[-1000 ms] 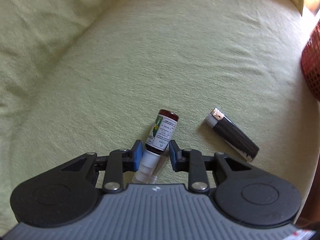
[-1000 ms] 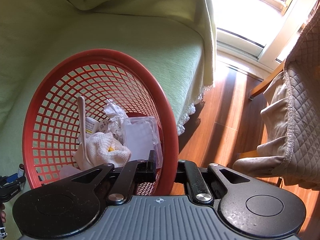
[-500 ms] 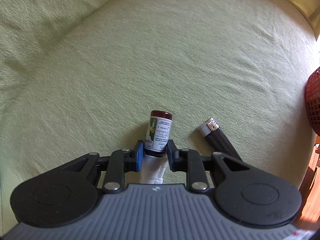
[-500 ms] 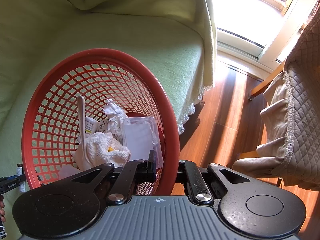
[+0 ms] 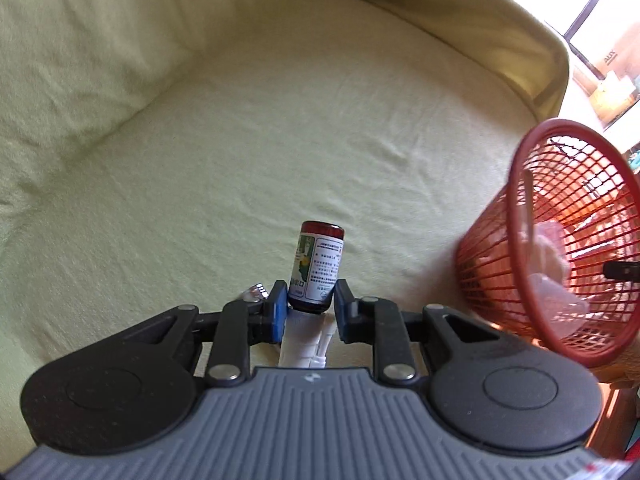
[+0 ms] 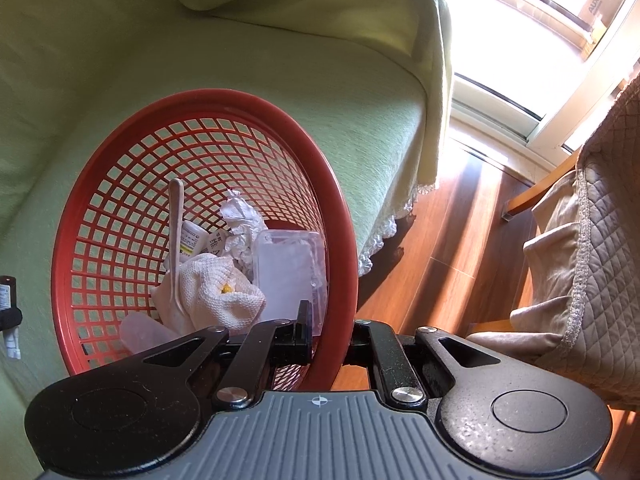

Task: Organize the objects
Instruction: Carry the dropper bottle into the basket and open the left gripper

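Observation:
My left gripper (image 5: pixel 310 306) is shut on a small brown bottle (image 5: pixel 318 266) with a white-and-green label and white cap, held above the green sofa seat (image 5: pixel 280 140). The red mesh basket (image 5: pixel 560 240) hangs tilted to its right, mouth toward the bottle. My right gripper (image 6: pixel 330 334) is shut on the basket's rim (image 6: pixel 340 240). Inside the basket lie a white cloth (image 6: pixel 216 292), a pale spoon (image 6: pixel 176 232), a clear plastic box (image 6: pixel 288 268) and crumpled paper (image 6: pixel 240 220). The bottle also shows at the right wrist view's left edge (image 6: pixel 7 292).
The lighter's metal end (image 5: pixel 254 292) peeks out beside my left finger on the seat. The sofa back (image 5: pixel 80 40) and armrest (image 5: pixel 460 12) bound the seat. Wooden floor (image 6: pixel 460 240), a quilted chair (image 6: pixel 592 220) and a bright window (image 6: pixel 540 8) lie to the right.
My left gripper has lifted the bottle off the seat and swung right toward the basket, which now fills the right of its view. The lighter stays behind. The right gripper holds steady.

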`<state>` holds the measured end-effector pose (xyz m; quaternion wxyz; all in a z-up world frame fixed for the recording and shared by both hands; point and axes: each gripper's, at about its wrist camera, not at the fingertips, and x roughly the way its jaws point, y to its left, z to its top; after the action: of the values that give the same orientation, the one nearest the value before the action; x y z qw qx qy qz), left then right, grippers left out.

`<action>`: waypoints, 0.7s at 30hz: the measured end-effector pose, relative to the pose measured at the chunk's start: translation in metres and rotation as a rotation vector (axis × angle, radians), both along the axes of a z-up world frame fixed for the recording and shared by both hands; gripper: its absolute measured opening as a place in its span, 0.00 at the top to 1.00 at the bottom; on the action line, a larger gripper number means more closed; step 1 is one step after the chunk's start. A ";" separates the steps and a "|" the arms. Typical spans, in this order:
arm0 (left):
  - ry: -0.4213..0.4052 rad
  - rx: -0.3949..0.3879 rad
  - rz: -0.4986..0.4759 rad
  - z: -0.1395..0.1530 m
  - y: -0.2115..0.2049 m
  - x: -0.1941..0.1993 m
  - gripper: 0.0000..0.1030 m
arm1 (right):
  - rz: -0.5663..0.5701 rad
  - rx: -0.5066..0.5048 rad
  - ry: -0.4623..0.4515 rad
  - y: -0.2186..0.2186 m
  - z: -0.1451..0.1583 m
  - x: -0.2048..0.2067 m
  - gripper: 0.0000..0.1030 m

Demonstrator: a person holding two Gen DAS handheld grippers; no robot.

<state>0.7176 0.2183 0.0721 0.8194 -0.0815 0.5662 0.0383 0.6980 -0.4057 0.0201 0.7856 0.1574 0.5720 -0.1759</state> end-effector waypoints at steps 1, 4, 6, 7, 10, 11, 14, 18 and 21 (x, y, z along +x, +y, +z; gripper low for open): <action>-0.008 -0.014 -0.009 0.007 -0.007 0.001 0.81 | 0.011 -0.004 -0.002 0.003 0.000 0.001 0.95; -0.025 -0.043 -0.044 0.022 -0.034 0.007 0.80 | 0.048 -0.016 -0.005 0.007 0.002 0.003 0.95; -0.039 -0.055 -0.067 0.030 -0.050 0.010 0.80 | 0.072 -0.021 -0.008 0.010 0.003 0.003 0.95; -0.048 -0.061 -0.073 0.033 -0.058 0.012 0.80 | 0.079 -0.021 -0.011 0.011 0.003 0.004 0.95; -0.059 -0.082 -0.095 0.040 -0.079 0.019 0.80 | 0.092 -0.019 -0.018 0.009 0.003 0.005 0.95; -0.059 -0.087 -0.102 0.040 -0.086 0.021 0.80 | 0.095 -0.017 -0.020 0.009 0.003 0.004 0.95; -0.056 -0.096 -0.125 0.039 -0.108 0.027 0.80 | 0.103 -0.011 -0.024 0.008 0.003 0.004 0.94; -0.044 -0.101 -0.146 0.032 -0.127 0.036 0.80 | 0.109 -0.002 -0.027 0.007 0.002 0.002 0.94; -0.032 -0.100 -0.152 0.027 -0.138 0.041 0.80 | 0.122 -0.002 -0.030 0.008 0.002 0.003 0.93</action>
<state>0.7584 0.0805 0.0993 0.8237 -0.0796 0.5588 -0.0538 0.7009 -0.3979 0.0224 0.8034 0.1242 0.5686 -0.1262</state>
